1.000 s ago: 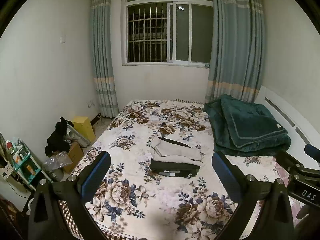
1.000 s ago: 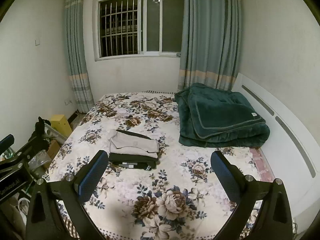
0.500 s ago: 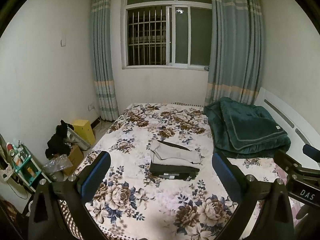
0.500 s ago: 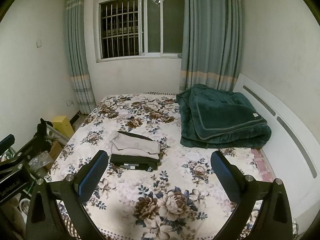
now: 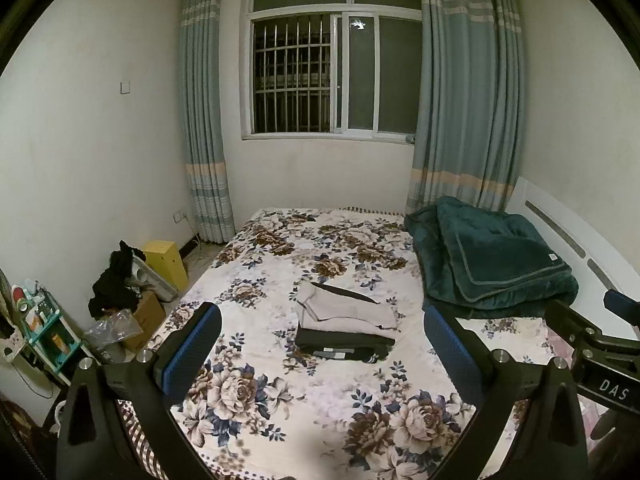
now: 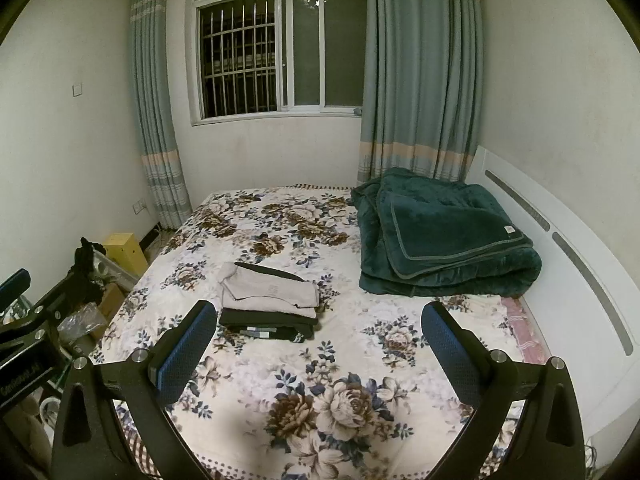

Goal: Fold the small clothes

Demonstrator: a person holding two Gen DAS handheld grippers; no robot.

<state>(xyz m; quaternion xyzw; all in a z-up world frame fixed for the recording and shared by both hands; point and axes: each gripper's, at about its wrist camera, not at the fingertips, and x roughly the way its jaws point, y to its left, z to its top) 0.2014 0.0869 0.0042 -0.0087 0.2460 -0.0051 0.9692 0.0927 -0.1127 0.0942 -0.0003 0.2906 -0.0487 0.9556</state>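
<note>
A folded beige garment (image 5: 344, 312) lies stacked on a folded black garment (image 5: 340, 346) in the middle of the floral bed (image 5: 280, 408). The stack also shows in the right wrist view: the beige piece (image 6: 268, 290) on the black piece (image 6: 266, 326). My left gripper (image 5: 322, 354) is open and empty, held above the bed's near edge, short of the stack. My right gripper (image 6: 318, 350) is open and empty, also back from the stack and to its right. Part of the right gripper (image 5: 592, 340) shows at the left view's right edge.
A folded dark green blanket (image 6: 444, 236) lies at the bed's far right by the white headboard (image 6: 568, 264). Left of the bed are a yellow box (image 5: 166, 258), dark clothes (image 5: 116, 280), cardboard boxes and a small teal shelf (image 5: 44, 328). The window (image 5: 332, 68) is behind.
Both grippers have pulled back and risen a little, so the bed and the stack look smaller and lower. The stack has not moved. Both stay open.
</note>
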